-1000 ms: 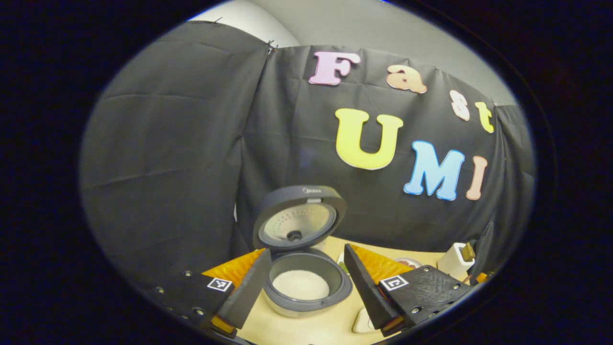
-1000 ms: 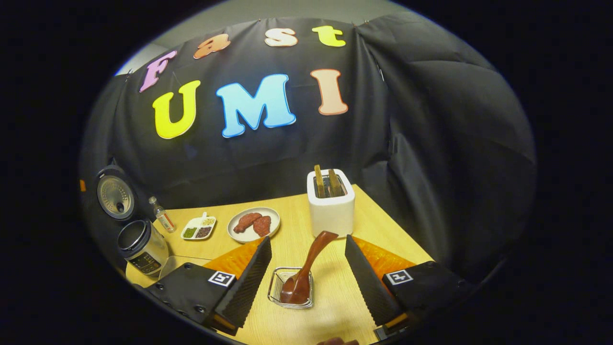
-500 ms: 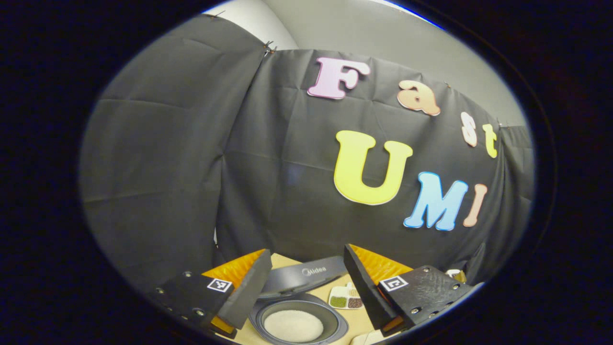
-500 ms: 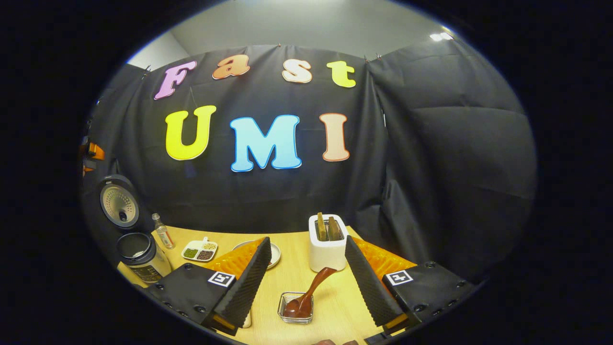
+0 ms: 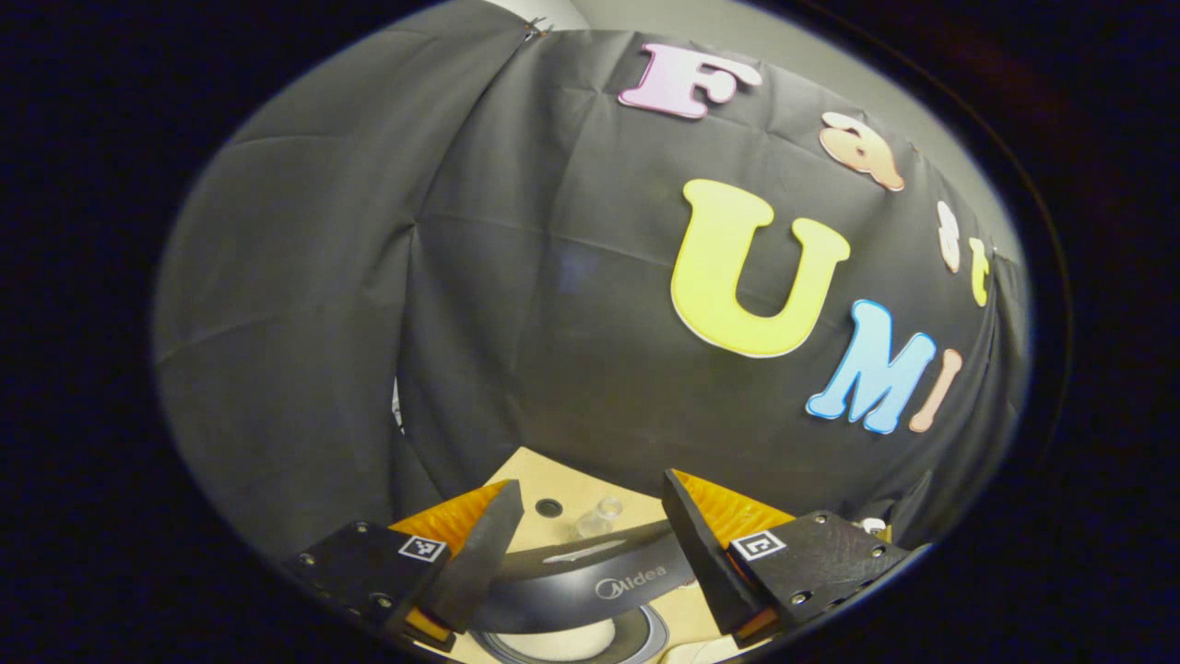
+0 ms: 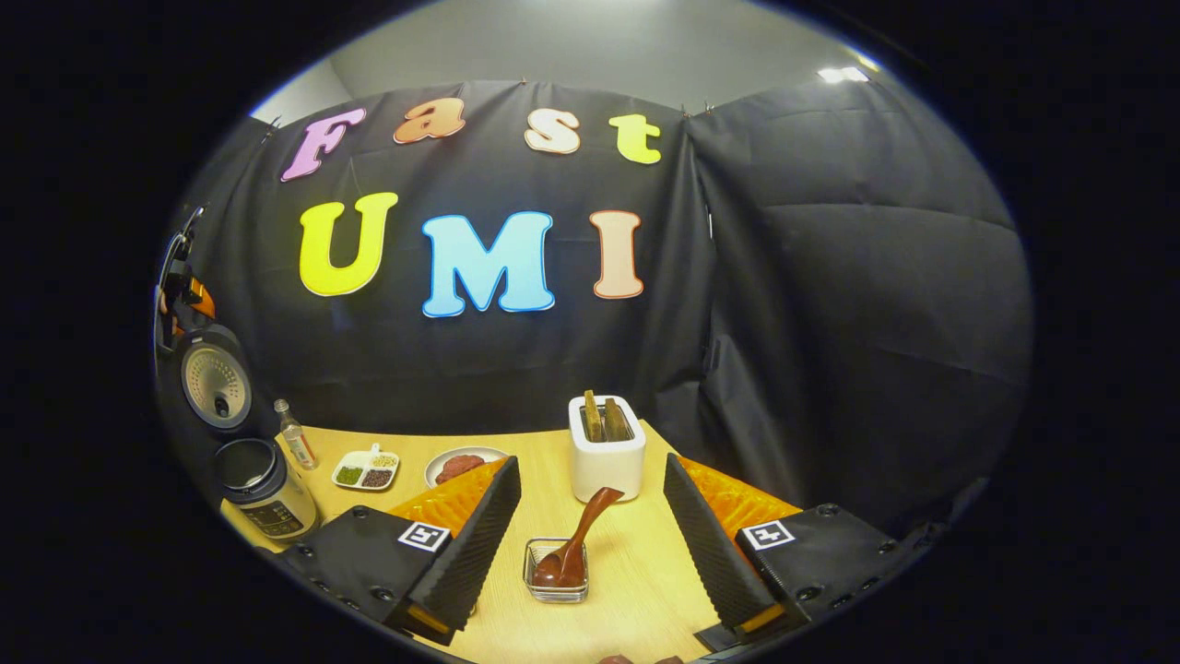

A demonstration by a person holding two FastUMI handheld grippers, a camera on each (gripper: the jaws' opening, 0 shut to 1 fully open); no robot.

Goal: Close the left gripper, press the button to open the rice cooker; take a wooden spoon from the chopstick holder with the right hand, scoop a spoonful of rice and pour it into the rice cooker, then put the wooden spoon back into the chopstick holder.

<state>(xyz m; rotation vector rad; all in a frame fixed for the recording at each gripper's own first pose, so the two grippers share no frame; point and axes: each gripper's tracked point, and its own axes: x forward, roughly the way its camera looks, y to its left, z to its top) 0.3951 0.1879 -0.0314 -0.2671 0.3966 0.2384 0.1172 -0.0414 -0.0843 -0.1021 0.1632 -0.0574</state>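
The left tongs [image 5: 590,553] are spread wide and holding nothing, now hanging closer over the rice cooker [image 5: 576,590], whose glossy dark lid is filling the gap that showed white rice a moment ago. The right tongs [image 6: 590,544] are gaping wide too, pulling back from the smooth brown wooden spoon [image 6: 576,544], which is leaning in a small wire holder [image 6: 556,572] on the pale wood-grain tabletop [image 6: 636,590].

From the left gripper view, the rice cooker [image 5: 590,590] runs off the bottom edge, its pot mostly hidden beneath the raised lid [image 5: 581,576]. The small dish's [image 6: 366,470] contents are too tiny to identify.
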